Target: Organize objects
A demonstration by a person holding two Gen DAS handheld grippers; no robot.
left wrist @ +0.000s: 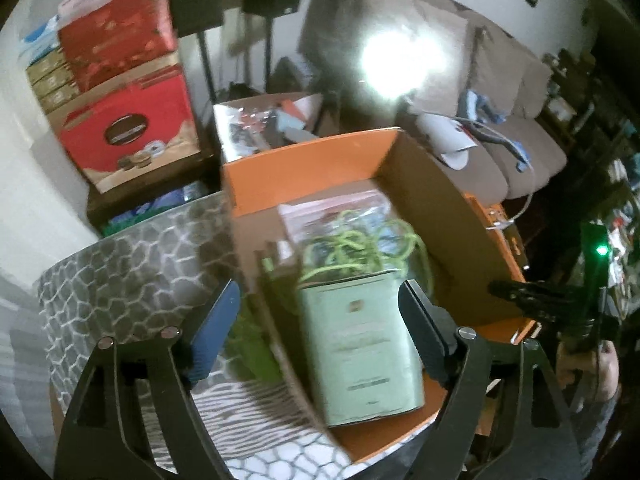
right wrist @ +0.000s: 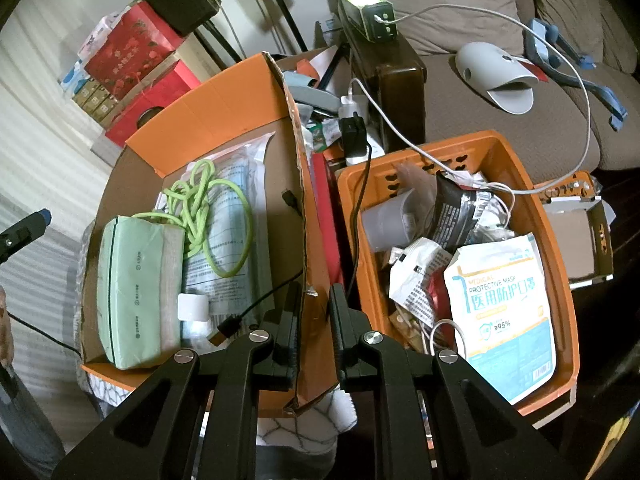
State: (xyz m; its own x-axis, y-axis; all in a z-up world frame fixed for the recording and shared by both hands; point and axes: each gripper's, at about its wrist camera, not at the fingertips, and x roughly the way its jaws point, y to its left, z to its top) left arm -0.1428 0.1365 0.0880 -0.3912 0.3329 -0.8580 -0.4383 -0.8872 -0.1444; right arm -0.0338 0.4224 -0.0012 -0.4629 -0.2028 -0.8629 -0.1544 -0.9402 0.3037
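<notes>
**Left wrist view: green pack lies dead ahead between spread fingers**

Left wrist view puts the pale green rectangular soft pack (left wrist: 360, 344) straight in front of the left gripper (left wrist: 316, 320), whose blue-padded fingers (left wrist: 212, 332) stand wide apart and hold nothing. The pack lies inside the orange-rimmed cardboard box (left wrist: 452, 216), near its close end, with its long axis running away from the camera, roughly in line with the fingers. One finger sits outside the box's near-left wall, over the grey stone-patterned tabletop (left wrist: 132, 264); the other is inside, just beside the pack's right edge. That wall therefore stands between the jaws, and any closing on the pack likely calls for shifting rightward first.

Behind the pack, a tangle of lime-green cord (right wrist: 208, 216) rests on a clear plastic bag of papers (right wrist: 240, 208), touching the pack's far end, so a lift may drag it along.

Right wrist view shows the right gripper (right wrist: 314, 320) straddling the box's right cardboard wall (right wrist: 300, 184), jaws narrowly apart on either side of it; whether the pads actually pinch the wall I cannot tell. An orange plastic basket (right wrist: 516, 168) full of packets sits just beside the box on the right, leaving little room there. The left gripper is clearly nearer the pack; open room lies upward.
</notes>
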